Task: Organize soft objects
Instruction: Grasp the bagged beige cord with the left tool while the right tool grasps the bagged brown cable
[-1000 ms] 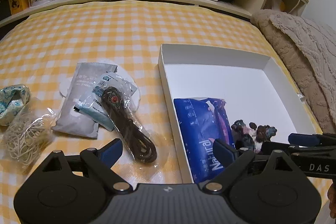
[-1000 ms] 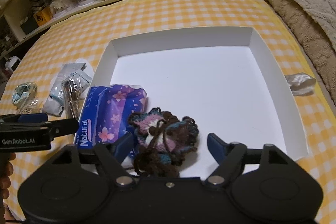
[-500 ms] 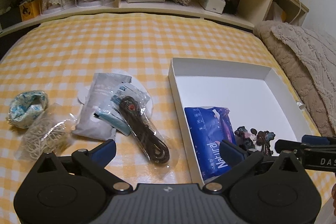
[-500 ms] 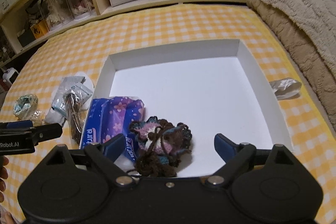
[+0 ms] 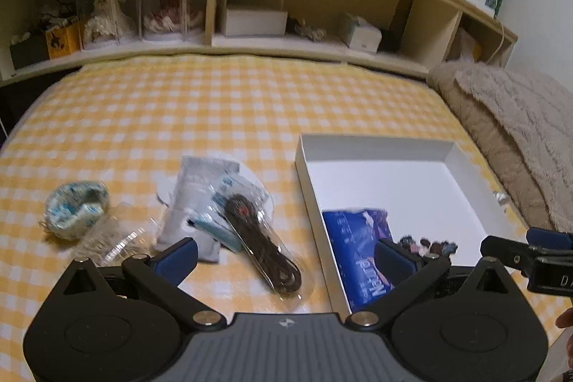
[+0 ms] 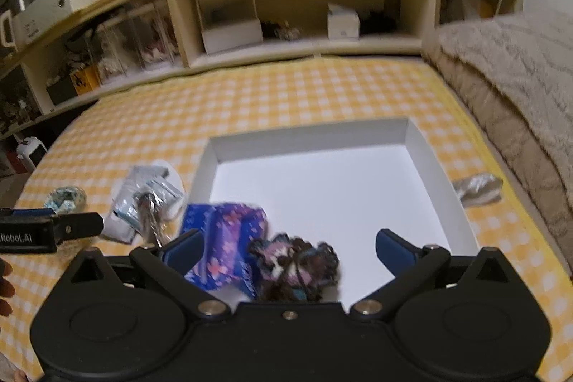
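On the bed (image 5: 215,117), the white box (image 6: 435,170) collects soft things: tissue pack (image 6: 224,244) and yarn bundle (image 6: 297,262) fill its near-left corner. Both left gripper (image 5: 286,256) and right gripper (image 6: 286,247) hover spread apart, empty.

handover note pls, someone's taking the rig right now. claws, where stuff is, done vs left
Left claw: open, empty, hanging over the bed by the pile outside the box.
Right claw: open, empty, above the near end of the white box.
Done: blue tissue pack and yarn bundle lie in the box.
Left on the yellow checked cover: bagged dark cord, grey pouch, small teal packet, blue-white fabric roll, clear bag of pale string. A crumpled clear wrapper lies beyond the box's right side.
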Available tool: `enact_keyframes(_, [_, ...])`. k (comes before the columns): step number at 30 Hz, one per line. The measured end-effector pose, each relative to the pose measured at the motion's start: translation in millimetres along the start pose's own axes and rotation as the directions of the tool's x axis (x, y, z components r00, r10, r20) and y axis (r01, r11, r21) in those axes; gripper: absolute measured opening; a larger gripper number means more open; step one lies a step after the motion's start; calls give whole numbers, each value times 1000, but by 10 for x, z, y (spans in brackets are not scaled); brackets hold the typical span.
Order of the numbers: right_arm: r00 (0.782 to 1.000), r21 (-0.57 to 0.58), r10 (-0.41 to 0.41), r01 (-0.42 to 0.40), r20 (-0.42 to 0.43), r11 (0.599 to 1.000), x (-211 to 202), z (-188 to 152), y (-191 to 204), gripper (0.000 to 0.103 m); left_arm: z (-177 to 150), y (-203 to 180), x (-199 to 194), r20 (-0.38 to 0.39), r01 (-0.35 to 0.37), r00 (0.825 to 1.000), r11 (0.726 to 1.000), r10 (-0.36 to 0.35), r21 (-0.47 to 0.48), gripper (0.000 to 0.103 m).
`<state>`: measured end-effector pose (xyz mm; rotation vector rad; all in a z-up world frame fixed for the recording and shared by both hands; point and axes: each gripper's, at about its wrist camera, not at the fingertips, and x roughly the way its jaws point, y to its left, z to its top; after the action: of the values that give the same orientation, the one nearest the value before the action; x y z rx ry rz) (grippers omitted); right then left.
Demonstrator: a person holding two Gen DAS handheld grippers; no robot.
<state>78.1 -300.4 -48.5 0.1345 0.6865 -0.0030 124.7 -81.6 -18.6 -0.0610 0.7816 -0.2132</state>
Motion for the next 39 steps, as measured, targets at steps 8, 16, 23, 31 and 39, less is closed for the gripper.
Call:
enact_keyframes(8, [995,-56,60,-56,74,997,-48,75,332,103,162,243,-310,75,-35,997,998,31,44,103])
enact_keyframes(16, [990,-56,102,-97,99,994,123,105,668,103,220,754,-375,92,-68,993,998,67,15,103])
enact_keyframes(23, [981,-115,151,-138,120,984,364,86,943,103,246,1225,-150,62,-66,996,998,65,7,103])
enact_keyframes(31, [982,-294,154,-117,107,949,723,-26,1242,103,120,1437,218,-86,-71,992,981,88,179,103])
enact_keyframes(39, [955,-418,297,-266,10,869,1013,-50,1464,88,49,1568,662,-205,-12,977,977,57,215,103])
